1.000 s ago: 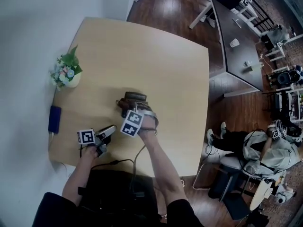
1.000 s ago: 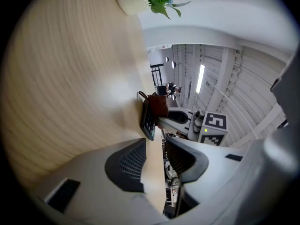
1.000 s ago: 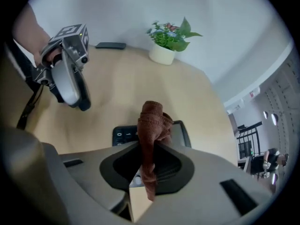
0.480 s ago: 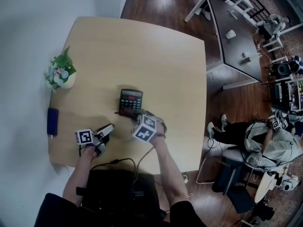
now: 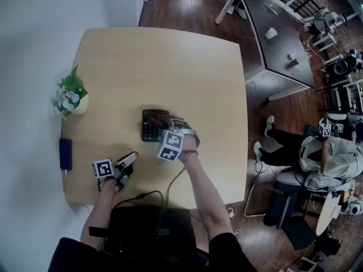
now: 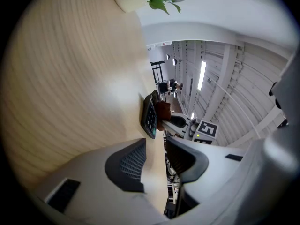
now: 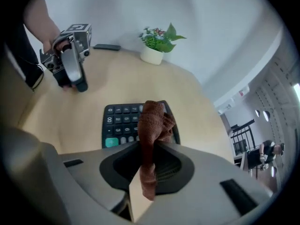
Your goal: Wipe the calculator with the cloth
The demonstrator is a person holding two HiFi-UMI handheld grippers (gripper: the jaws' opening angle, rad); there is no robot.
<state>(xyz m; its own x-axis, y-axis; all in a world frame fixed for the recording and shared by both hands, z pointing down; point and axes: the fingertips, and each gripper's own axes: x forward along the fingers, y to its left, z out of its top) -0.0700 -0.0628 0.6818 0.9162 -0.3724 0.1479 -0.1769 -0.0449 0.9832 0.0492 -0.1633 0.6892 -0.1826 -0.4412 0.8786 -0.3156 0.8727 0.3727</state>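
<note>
Clamping the brown cloth (image 7: pixel 153 124) tight, the right gripper (image 7: pixel 148 159) holds it over the calculator (image 7: pixel 120 119), perhaps brushing its keys. At the head view's lower left, the left gripper (image 5: pixel 131 157) is slightly parted and empty.

Soft, even light is falling across the tabletop (image 5: pixel 170 67) in the head view, leaving only a faint shadow beneath my left hand-held gripper (image 5: pixel 130 157). The wide lens is bending the tabletop's edges and squeezing the room at the right. In the left gripper view a pale sheen is washing out part of the wood grain, a ceiling light strip (image 6: pixel 202 76) is glowing white, and the near jaws are blurring. Black corners are ringing both gripper views. In the right gripper view the cloth (image 7: pixel 152 123) is showing crisp weave while the jaw shells around it are going soft.
</note>
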